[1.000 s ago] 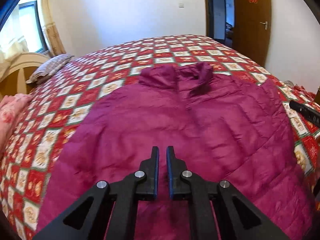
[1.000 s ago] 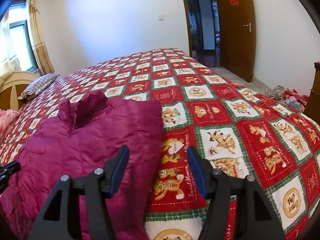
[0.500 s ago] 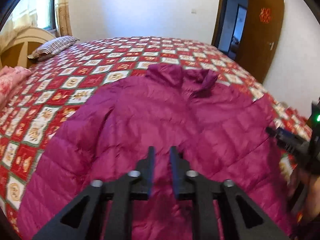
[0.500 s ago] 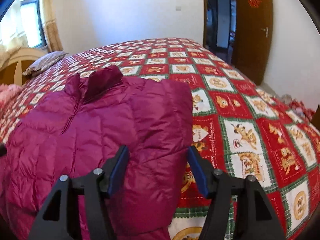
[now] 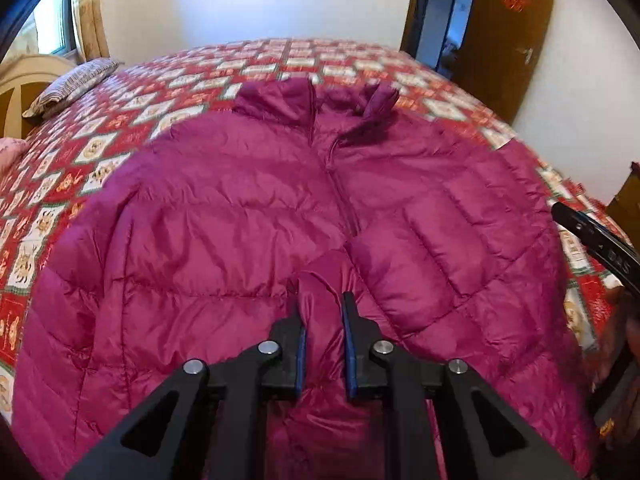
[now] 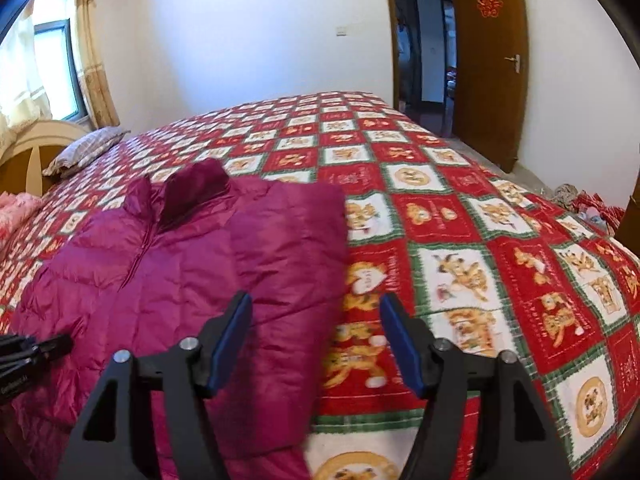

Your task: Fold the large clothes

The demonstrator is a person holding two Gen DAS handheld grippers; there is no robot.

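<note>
A magenta puffer jacket (image 5: 224, 208) lies front up on the bed, collar at the far end, zipper down the middle. My left gripper (image 5: 321, 296) is at the jacket's near middle, its jaws closing with a raised fold of the fabric pinched between the blue pads. In the right wrist view the jacket (image 6: 192, 256) shows its right side folded in to a straight edge. My right gripper (image 6: 317, 302) hovers over that edge, jaws opening, with nothing pressed between them. The left gripper's tip (image 6: 36, 350) shows at that view's left edge.
A red, white and green checked bedspread (image 6: 460, 248) covers the whole bed. A striped pillow (image 6: 88, 148) and a cream headboard (image 6: 32, 148) are at the far left. A brown door (image 6: 488, 60) stands open at the right, with a pile of clothes (image 6: 588, 208) on the floor.
The left gripper parted its jaws, sank toward the jacket and closed on a fold of it. The right gripper's jaws spread wider and stayed near the jacket's folded edge.
</note>
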